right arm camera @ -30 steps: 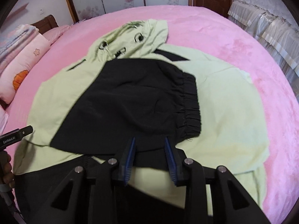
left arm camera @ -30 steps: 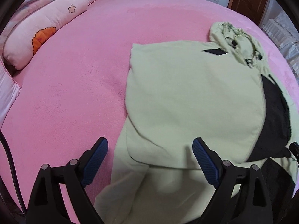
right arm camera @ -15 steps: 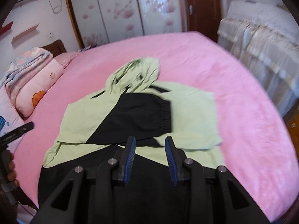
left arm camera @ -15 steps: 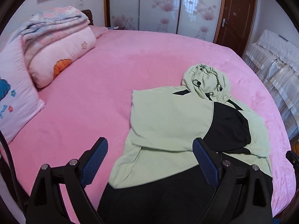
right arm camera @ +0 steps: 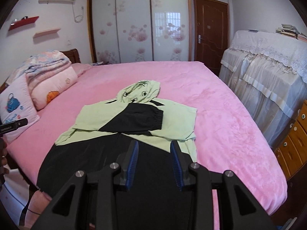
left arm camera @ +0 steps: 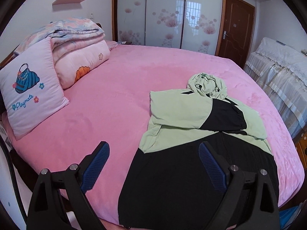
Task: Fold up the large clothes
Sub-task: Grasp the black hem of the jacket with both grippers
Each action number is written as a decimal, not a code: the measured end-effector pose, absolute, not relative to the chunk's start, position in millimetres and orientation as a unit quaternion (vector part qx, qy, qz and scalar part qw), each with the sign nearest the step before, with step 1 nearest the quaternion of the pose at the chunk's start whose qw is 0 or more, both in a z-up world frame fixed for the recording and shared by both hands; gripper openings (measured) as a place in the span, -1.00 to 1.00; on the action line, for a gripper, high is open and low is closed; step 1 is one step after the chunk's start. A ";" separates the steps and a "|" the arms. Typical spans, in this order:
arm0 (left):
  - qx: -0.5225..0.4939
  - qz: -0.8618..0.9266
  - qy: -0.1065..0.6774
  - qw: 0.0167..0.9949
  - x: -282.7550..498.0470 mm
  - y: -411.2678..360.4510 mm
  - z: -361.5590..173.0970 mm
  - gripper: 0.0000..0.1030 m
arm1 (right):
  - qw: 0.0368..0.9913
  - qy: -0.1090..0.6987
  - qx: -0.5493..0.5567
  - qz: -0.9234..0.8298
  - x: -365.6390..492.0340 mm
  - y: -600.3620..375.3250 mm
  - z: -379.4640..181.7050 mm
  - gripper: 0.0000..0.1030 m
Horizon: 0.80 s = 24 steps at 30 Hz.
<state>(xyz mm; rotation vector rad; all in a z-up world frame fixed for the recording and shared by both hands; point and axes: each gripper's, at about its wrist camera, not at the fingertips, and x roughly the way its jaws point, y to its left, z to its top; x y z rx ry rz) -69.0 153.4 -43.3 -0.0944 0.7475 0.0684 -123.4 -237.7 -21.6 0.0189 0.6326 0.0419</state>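
Note:
A pale green hooded jacket (left arm camera: 178,113) (right arm camera: 96,118) lies flat on the pink bed (left arm camera: 105,95), hood (left arm camera: 207,85) towards the far side. Its sleeves are folded in over the chest, with a black sleeve (right arm camera: 142,119) on top. The black lower part (left arm camera: 172,182) reaches the bed's near edge. My left gripper (left arm camera: 153,146) hovers above that near edge, open wide, nothing between its blue pads. My right gripper (right arm camera: 154,143) hangs above the black hem with a narrow gap between its pads, holding nothing.
A printed pillow (left arm camera: 28,88) and a folded quilt (left arm camera: 76,44) sit at the bed's left. Sliding wardrobe doors (left arm camera: 165,15) and a brown door (right arm camera: 211,32) are behind. Lace-covered furniture (right arm camera: 268,72) and wooden drawers (right arm camera: 293,140) line the right side.
Both grippers have drawn back and risen away from the jacket, so the whole bed and room now show. The jacket has not moved.

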 end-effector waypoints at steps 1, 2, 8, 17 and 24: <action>-0.049 0.030 0.367 0.928 -74.8 156.1 -48.1 0.82 | 0.950 0.311 0.012 0.024 -130.0 -238.7 -25.3 -0.32; -0.053 0.022 0.371 0.927 -80.5 159.2 -55.4 0.82 | 0.950 0.312 0.015 0.027 -134.7 -239.2 -28.6 -0.32; -0.042 0.006 0.425 0.904 -91.3 179.1 -119.4 0.82 | 0.939 0.342 0.007 0.027 -156.4 -254.0 -65.9 -0.32; -0.052 0.016 0.515 0.856 -100.4 217.0 -206.6 0.82 | 0.901 0.432 0.037 0.000 -176.6 -306.9 -135.1 -0.32; -0.050 0.005 0.556 0.829 -103.6 220.8 -244.9 0.82 | 0.863 0.496 0.098 -0.017 -182.5 -340.0 -183.4 -0.32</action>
